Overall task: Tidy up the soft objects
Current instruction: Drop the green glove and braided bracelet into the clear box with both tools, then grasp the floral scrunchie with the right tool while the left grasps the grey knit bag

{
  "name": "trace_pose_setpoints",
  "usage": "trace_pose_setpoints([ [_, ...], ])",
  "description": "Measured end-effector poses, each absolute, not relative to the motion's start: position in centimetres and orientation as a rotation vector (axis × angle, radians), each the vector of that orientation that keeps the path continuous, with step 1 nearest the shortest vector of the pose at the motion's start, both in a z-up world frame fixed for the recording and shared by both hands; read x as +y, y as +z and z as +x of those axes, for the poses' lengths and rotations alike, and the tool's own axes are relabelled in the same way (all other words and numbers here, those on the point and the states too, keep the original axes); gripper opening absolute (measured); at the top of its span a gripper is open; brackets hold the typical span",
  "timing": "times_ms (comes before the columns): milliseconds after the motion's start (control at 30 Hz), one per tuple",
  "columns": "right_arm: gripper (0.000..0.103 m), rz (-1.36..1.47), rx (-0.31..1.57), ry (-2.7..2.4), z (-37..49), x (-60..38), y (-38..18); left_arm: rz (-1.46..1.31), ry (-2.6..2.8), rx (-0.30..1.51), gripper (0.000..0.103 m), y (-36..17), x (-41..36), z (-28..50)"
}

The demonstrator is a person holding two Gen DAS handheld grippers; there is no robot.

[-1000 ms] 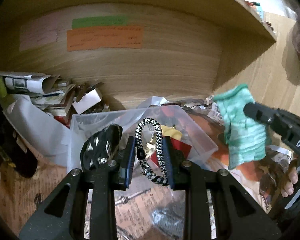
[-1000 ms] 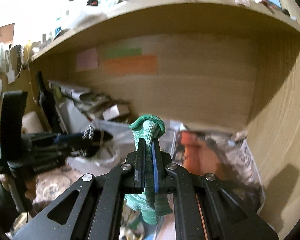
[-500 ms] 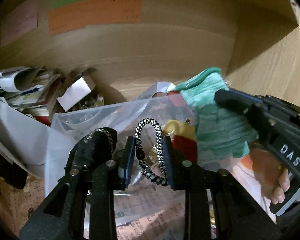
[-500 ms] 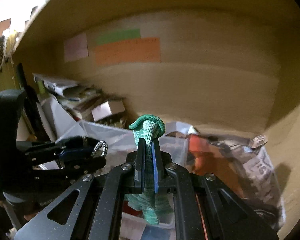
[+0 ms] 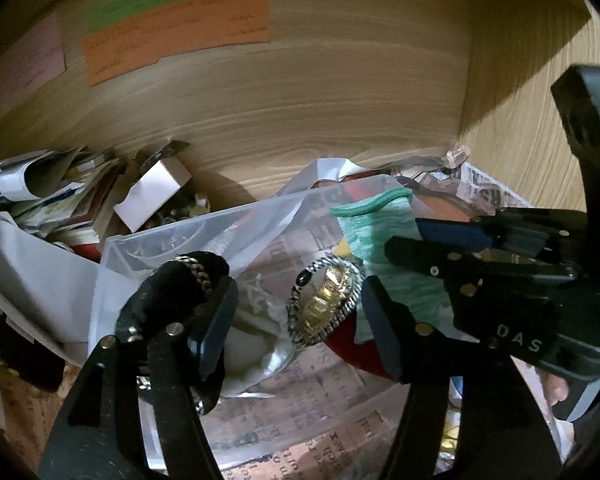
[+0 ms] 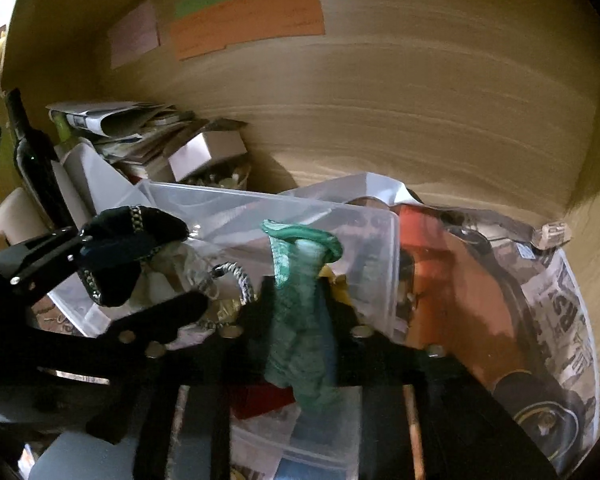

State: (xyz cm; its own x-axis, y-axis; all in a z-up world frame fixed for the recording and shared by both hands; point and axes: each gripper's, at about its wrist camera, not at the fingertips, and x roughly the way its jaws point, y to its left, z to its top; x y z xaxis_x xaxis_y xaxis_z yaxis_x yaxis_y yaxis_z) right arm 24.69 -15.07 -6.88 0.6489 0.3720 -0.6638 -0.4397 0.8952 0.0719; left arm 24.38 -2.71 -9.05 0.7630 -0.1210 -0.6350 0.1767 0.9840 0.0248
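1. Left gripper (image 5: 296, 320): fingers spread wide apart, nothing pinched. The cord (image 5: 324, 308), a black-white braided loop, sits loose between them, above the bin (image 5: 204, 232). A black cloth (image 5: 180, 292) drapes over the left finger.
2. Right gripper (image 6: 300, 320): fingers together, clamped on the green sock (image 6: 300, 312). The sock hangs over the bin's right half, cuff up.
3. Step, as I judge it: drop-off into the bin. The left side looks like a release; the right is not yet released.
4. Next move likely calls for the right gripper to go lower past the rim, then part its fingers. The left one needs to back out without dragging the black cloth off with it.
5. Edges: the bin's clear wall is near both tools, and its far rim is close to the wood back panel (image 6: 420, 100).
6. Room: tight. The grippers crowd each other over the bin. Paper pile (image 5: 40, 184) and bottle (image 6: 32, 160) block the left. Newspaper (image 6: 560, 320) and side wall are on the right. Open way is up and back.
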Motion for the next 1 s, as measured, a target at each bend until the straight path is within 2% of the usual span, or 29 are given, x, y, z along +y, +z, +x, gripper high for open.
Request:
trace_pose_setpoints([
  [67,0.042,-0.089,0.724,0.46,24.5,-15.4,-6.5,0.065,-0.163,0.676,0.068,-8.5,-2.4,23.7],
  [200,0.051,-0.092,0.67,0.456,23.1,-15.7,-4.8,0.037,-0.165,0.637,0.072,-6.9,-1.6,22.3],
  [267,0.062,-0.095,0.629,0.448,21.9,-16.0,-3.8,0.027,-0.168,0.615,0.074,-6.1,-1.4,21.3],
  [333,0.068,-0.098,0.593,0.444,20.7,-16.4,-2.8,0.016,-0.179,0.596,0.076,-5.4,-1.1,20.2],
  [400,0.07,-0.102,0.562,0.438,19.3,-16.8,-2.0,0.006,-0.19,0.583,0.088,-4.9,-0.9,19.3],
  [533,0.08,-0.106,0.519,0.416,16.9,-17.9,-1.1,-0.004,-0.215,0.574,0.095,-4.7,-0.9,17.1],
  [733,0.082,-0.108,0.538,0.384,14.4,-19.3,-2.3,0.007,-0.263,0.652,0.098,-7.0,-2.2,15.3],
  [1000,0.082,-0.112,0.717,0.394,13.4,-19.4,-8.0,0.027,-0.259,0.823,0.098,-13.0,-3.2,14.9],
])
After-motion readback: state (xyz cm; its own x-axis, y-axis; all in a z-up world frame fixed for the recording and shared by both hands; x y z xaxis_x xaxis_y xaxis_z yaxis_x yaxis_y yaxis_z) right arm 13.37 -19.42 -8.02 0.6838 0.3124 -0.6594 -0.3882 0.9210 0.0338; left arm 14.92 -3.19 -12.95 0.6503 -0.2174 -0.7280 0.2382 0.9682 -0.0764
